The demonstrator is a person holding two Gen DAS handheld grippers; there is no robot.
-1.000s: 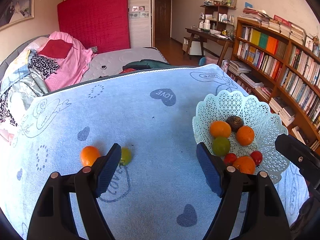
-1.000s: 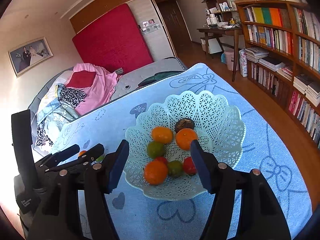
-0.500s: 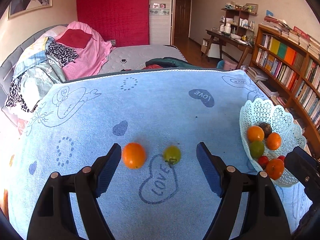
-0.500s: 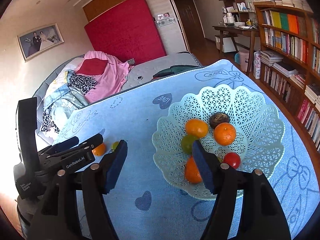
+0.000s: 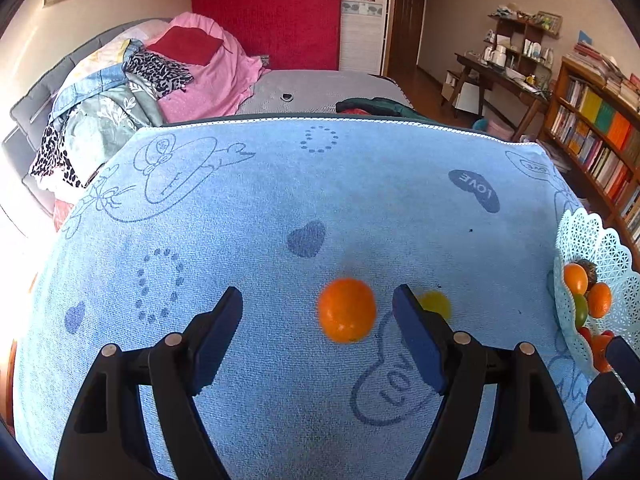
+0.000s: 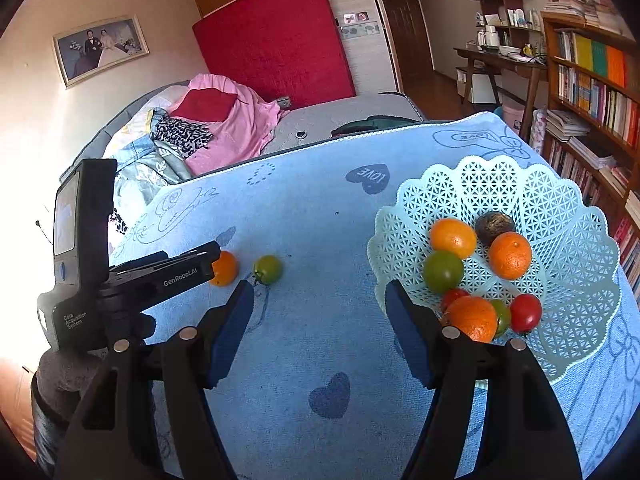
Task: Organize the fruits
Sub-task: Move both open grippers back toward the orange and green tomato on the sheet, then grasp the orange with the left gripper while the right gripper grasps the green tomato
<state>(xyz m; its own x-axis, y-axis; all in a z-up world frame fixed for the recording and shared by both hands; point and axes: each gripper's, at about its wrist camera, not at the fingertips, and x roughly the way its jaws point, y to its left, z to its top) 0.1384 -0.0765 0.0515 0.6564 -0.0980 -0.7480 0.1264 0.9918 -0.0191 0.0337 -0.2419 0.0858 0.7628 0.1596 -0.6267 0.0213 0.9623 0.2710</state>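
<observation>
An orange lies on the blue towel, just ahead of my open left gripper and nearer its right finger. A green tomato lies right of it, partly hidden behind that finger. Both show in the right wrist view: the orange and the green tomato. The pale lattice basket holds several oranges, tomatoes and a dark fruit; it shows at the right edge of the left wrist view. My right gripper is open and empty, left of the basket.
The blue towel covers the table. A bed with piled clothes stands behind it. A bookshelf and a desk stand at the right. The left gripper's body sits at the left in the right wrist view.
My left gripper has moved left, so the orange now sits between its fingers and the basket has slid to the frame's right edge. My right gripper has drifted left, away from the basket.
</observation>
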